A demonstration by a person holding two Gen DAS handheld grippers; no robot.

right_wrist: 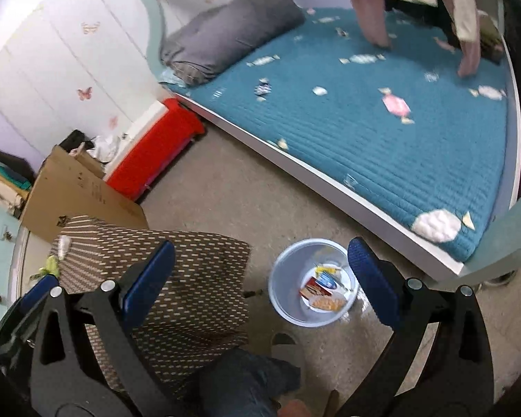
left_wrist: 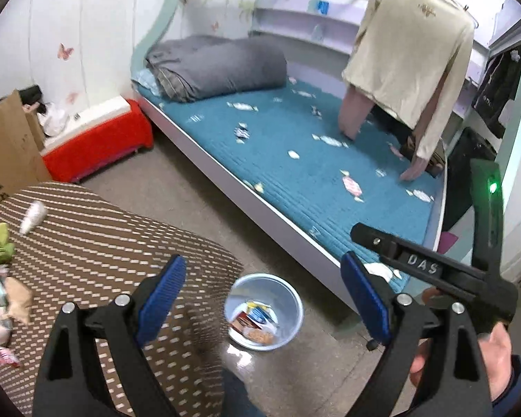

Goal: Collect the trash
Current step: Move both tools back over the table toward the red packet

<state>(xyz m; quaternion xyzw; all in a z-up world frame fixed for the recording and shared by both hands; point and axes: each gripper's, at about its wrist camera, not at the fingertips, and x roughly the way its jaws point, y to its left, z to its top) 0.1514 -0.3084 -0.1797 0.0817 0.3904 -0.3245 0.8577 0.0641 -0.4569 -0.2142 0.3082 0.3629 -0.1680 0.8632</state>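
On the grey floor between the bed [right_wrist: 392,146] and the cloth-covered table [right_wrist: 177,278] stands a pale blue plastic basin [right_wrist: 288,299], round and shallow. Inside it lie several wrappers [right_wrist: 324,293]: a red-and-white packet, a blue-and-yellow one, and an orange snack bag, piled toward one side of the bottom. More trash [left_wrist: 3,299] sits on the brown striped tablecloth at the left edge of the left wrist view: crumpled paper, pink and green packets, and a small white bottle [left_wrist: 33,217] lying on its side further back.

The left gripper [left_wrist: 264,295] hangs above the table's near corner and the basin, its blue-padded jaws spread wide and holding nothing. The right gripper [right_wrist: 260,281] is also spread wide and empty, tilted down toward the floor with the basin framed between its fingers. In the left wrist view the right tool's black body crosses the lower right, with a bare hand [left_wrist: 493,361] wrapped around its handle. A jeans-clad knee [right_wrist: 239,382] shows at the bottom of the right wrist view.
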